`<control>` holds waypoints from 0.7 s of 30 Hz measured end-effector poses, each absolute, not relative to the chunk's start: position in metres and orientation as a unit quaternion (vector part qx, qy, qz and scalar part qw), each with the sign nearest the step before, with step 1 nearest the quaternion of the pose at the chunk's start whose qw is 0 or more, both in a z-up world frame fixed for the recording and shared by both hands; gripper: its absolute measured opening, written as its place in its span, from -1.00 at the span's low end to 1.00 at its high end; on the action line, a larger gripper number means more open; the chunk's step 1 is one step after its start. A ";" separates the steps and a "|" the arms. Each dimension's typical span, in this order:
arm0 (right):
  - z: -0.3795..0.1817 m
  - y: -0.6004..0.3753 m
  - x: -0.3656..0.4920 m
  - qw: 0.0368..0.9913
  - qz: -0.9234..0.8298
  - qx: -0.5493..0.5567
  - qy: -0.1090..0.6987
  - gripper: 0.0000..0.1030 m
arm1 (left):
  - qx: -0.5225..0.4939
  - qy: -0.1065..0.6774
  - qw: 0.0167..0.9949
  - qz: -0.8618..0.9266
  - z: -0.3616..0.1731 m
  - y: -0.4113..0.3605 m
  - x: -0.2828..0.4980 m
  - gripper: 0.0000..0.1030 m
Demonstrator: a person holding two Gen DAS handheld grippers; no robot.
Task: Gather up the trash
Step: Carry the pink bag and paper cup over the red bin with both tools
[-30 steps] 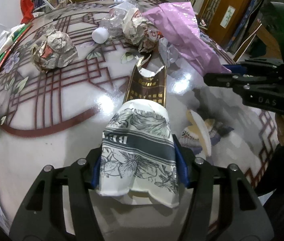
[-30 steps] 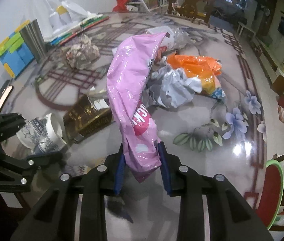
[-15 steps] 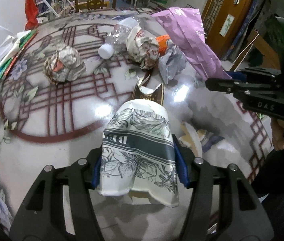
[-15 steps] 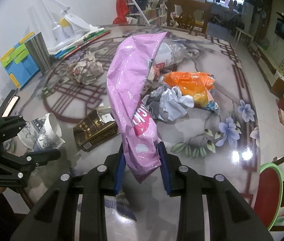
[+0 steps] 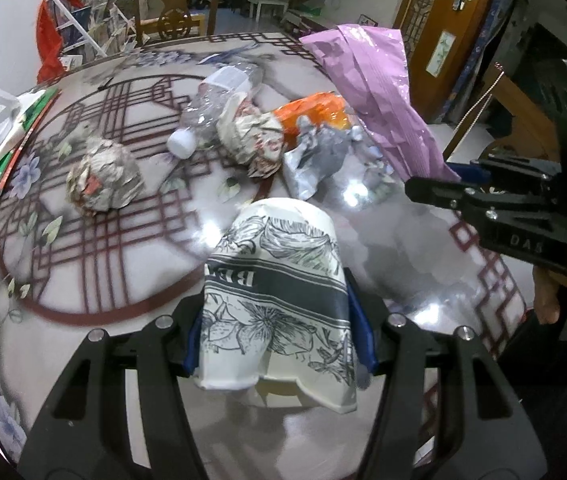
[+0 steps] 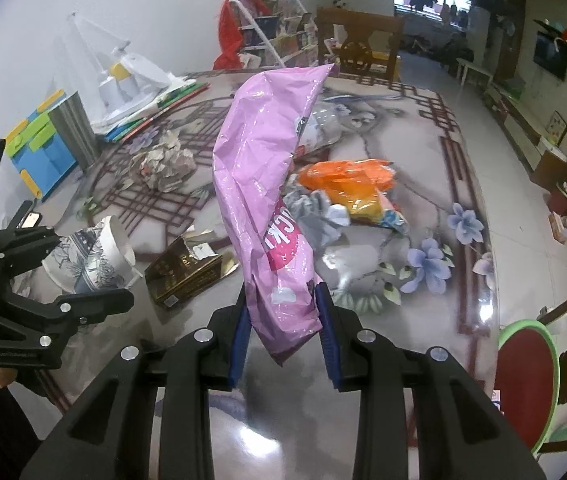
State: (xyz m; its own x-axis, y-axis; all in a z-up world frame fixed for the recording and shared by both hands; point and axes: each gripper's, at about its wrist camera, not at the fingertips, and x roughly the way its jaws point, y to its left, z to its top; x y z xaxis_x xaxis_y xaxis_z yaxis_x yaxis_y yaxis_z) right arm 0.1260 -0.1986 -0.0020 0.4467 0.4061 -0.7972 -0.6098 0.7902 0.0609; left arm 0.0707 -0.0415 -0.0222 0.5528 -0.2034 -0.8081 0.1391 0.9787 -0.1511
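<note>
Crumpled floral paper cup point(image 5: 279, 300) pinched in left tool point(image 5: 277, 344), pink plastic bag point(image 6: 267, 208) in right tool point(image 6: 283, 328), liable to slip if squeezed loosely.

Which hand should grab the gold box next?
Neither yet. The left gripper is shut on the paper cup and the right gripper on the pink bag. Once emptied, probably left: the gold box lies nearer it.

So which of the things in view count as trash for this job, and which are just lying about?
Trash:
- paper cup, held in left hand-held gripper
- pink bag, held in right hand-held gripper
- crumpled paper balls
- plastic bottle
- orange wrapper
- silver wrapper
- gold box

Lying about:
- blue and green box
- phone
- red chair
</note>
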 end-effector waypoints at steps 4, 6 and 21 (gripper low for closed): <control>0.003 -0.215 0.129 0.849 0.290 -0.103 0.430 -0.42 | -0.028 0.458 0.882 -0.112 -0.014 -0.059 0.079 0.08; 0.004 -0.223 0.130 0.852 0.284 -0.095 0.430 -0.42 | -0.025 0.455 0.882 -0.119 -0.011 -0.067 0.084 0.08; 0.024 -0.318 0.141 0.883 0.199 -0.022 0.425 -0.42 | -0.011 0.442 0.875 -0.198 0.012 -0.149 0.139 0.08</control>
State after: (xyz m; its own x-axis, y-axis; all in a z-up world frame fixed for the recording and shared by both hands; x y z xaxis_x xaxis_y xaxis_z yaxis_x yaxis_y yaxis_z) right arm 0.1413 -0.3183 0.0240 0.5598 0.3326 -0.7589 -0.3696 0.9200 0.1305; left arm 0.1388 -0.1488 0.0120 0.5310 -0.3554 -0.7692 0.3362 0.9217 -0.1937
